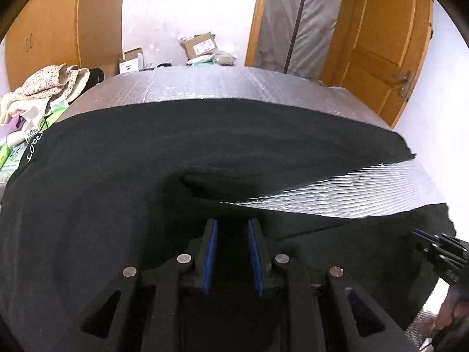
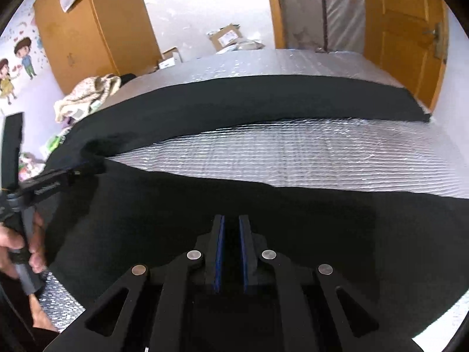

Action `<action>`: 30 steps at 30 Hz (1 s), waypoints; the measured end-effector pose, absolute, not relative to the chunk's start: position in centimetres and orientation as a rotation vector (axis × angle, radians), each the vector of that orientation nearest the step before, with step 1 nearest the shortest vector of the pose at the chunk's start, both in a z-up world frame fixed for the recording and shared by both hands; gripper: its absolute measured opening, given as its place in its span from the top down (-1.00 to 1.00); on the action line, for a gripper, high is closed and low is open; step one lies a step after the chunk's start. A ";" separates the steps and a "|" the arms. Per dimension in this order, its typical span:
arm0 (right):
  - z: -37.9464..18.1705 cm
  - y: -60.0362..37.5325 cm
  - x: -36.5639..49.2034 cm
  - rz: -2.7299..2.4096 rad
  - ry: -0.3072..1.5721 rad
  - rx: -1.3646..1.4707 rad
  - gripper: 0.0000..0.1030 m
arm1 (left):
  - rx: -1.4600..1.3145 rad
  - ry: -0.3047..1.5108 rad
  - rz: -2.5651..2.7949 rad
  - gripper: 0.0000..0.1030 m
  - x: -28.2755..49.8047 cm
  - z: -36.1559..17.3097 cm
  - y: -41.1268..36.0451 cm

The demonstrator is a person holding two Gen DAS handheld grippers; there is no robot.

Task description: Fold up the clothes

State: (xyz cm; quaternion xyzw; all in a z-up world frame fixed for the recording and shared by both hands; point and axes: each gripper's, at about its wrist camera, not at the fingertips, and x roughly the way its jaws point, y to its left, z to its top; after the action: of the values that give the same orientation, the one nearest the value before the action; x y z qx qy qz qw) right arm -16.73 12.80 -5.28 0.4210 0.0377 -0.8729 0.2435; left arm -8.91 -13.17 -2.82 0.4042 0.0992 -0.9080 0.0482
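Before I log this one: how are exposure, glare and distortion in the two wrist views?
Left wrist: heavy fisheye bend, white wall blown out, black garment nearly textureless. Right wrist: same bend, glare streaks on the silver mat, hand at the left edge blurred.

left gripper [image 1: 232, 225]: black frame, 2 blue pads, 4 round silver pins
right gripper [image 2: 231, 220]: black frame, 2 blue pads, 4 silver pins
left hand [image 2: 17, 246]: bare, grey grip

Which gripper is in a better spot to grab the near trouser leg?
Probably the right gripper: it hangs over the near leg of the black trousers. The left gripper sits by the crotch, where both legs meet.
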 end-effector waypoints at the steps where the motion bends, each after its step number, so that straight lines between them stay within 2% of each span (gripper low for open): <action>1: -5.3 13.0 -16.6 -2.396 0.108 1.150 0.80 | 1.229 0.296 -2.775 0.56 -8.5 -2.6 -12.9; 12: -5.7 15.8 -16.0 -2.487 0.114 1.174 0.80 | 1.317 0.219 -2.815 0.56 -6.8 -3.7 -8.9; 30: -6.0 19.2 -14.8 -2.512 0.100 1.162 0.80 | 1.280 0.135 -2.807 0.56 -6.7 -4.4 -8.0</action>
State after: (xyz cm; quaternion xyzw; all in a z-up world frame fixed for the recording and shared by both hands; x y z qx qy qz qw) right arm -14.76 19.15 -6.02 0.4122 0.0357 -0.8915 0.1848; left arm -6.66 -8.00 -4.45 0.4143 0.0438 -0.9087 0.0270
